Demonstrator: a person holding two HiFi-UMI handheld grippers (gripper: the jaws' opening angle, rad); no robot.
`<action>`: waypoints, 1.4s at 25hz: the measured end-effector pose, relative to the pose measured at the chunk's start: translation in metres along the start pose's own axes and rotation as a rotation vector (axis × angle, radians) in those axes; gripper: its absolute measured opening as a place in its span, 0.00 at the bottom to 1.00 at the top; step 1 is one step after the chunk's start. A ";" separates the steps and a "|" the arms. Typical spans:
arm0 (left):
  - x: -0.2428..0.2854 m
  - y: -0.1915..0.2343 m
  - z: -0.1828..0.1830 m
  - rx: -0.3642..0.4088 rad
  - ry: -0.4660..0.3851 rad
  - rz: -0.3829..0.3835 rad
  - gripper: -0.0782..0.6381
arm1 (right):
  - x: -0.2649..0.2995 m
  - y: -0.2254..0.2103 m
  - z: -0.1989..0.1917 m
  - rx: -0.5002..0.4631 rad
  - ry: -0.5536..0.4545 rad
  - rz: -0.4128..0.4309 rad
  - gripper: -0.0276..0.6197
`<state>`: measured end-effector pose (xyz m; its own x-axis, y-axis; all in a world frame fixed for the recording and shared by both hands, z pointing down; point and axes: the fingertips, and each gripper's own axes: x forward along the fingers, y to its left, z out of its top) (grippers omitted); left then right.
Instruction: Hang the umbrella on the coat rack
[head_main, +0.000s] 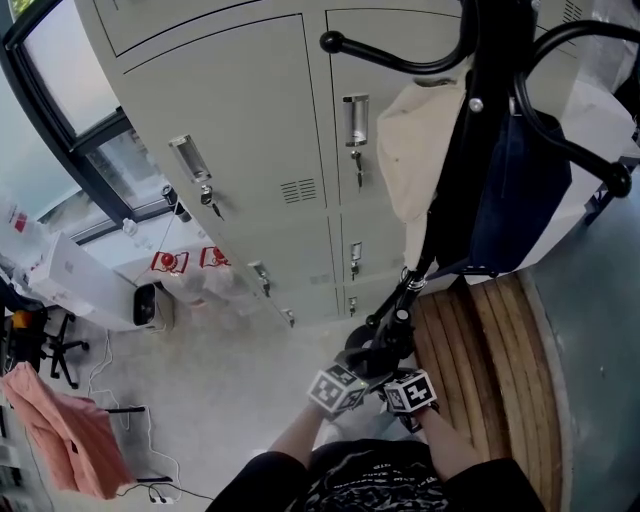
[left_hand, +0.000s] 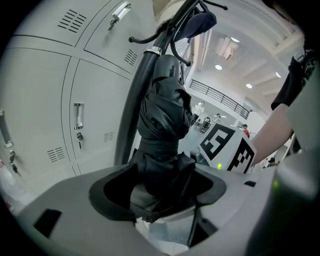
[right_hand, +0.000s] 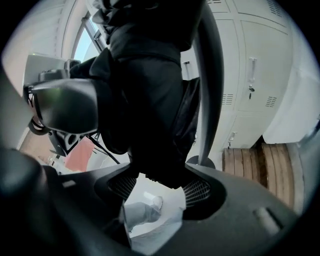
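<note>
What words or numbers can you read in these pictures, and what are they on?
No word or number reads clearly.
Red print on the white bags beside the grey metal lockers: too blurred to read.
Black-and-white square markers: patterns, no letters.

My left gripper (left_hand: 160, 194) and right gripper (right_hand: 159, 189) are grey with dark insides, each one carries a cube (head_main: 337, 389) with black-and-white square markers, and I wear a black short-sleeved shirt (head_main: 372, 482) with pale print.
</note>
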<state>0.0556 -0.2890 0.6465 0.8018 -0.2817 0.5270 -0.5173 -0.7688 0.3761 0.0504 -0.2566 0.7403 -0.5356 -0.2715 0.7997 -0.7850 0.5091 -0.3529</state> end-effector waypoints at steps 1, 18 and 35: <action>0.001 0.000 0.000 -0.001 0.002 0.001 0.52 | -0.002 -0.005 -0.002 0.028 -0.007 -0.013 0.45; -0.014 0.010 -0.004 -0.158 -0.065 0.013 0.52 | -0.042 -0.003 0.004 0.333 -0.273 0.117 0.54; -0.077 -0.039 0.037 -0.076 -0.280 0.086 0.52 | -0.158 0.040 0.065 0.080 -0.568 -0.120 0.42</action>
<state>0.0250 -0.2586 0.5634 0.8001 -0.4993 0.3326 -0.5991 -0.6932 0.4007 0.0833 -0.2467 0.5679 -0.5068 -0.7302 0.4583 -0.8599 0.3905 -0.3287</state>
